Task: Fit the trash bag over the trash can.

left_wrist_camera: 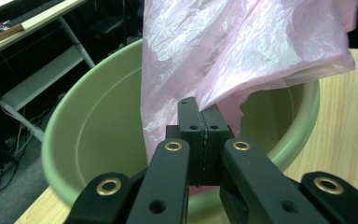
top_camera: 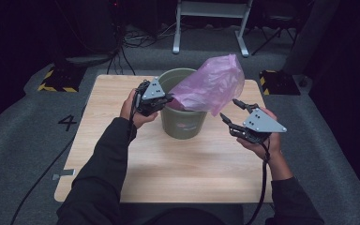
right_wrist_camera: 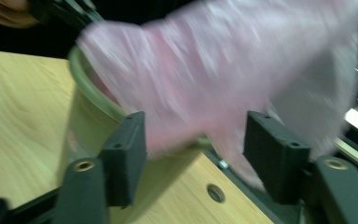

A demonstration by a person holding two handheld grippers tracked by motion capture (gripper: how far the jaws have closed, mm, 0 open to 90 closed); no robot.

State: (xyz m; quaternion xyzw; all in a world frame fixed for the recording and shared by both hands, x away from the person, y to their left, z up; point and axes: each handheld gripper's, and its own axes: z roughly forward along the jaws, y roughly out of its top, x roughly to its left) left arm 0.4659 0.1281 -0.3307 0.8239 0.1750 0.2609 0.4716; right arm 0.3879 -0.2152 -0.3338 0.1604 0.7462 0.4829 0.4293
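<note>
A pale green bucket [top_camera: 185, 124] stands in the middle of the wooden table [top_camera: 178, 168]. A thin pink plastic bag [top_camera: 211, 84] billows up out of it, leaning to the right over the rim. My left gripper [top_camera: 168, 98] is at the bucket's left rim, shut on a fold of the bag [left_wrist_camera: 242, 42]; in the left gripper view the pads [left_wrist_camera: 200, 116] meet flat on the film above the bucket's inside [left_wrist_camera: 98, 121]. My right gripper [top_camera: 228, 108] is to the right of the bucket, open. Its jaws [right_wrist_camera: 196, 140] stand apart in front of the blurred bag [right_wrist_camera: 214, 70] and bucket wall [right_wrist_camera: 86, 116].
Beyond the table stands a white desk frame [top_camera: 211, 23]. Yellow-and-black striped blocks [top_camera: 56, 79] [top_camera: 279, 82] sit on the grey floor at both far corners. Cables [top_camera: 122, 51] run across the floor at the back left. Bare tabletop lies in front of the bucket.
</note>
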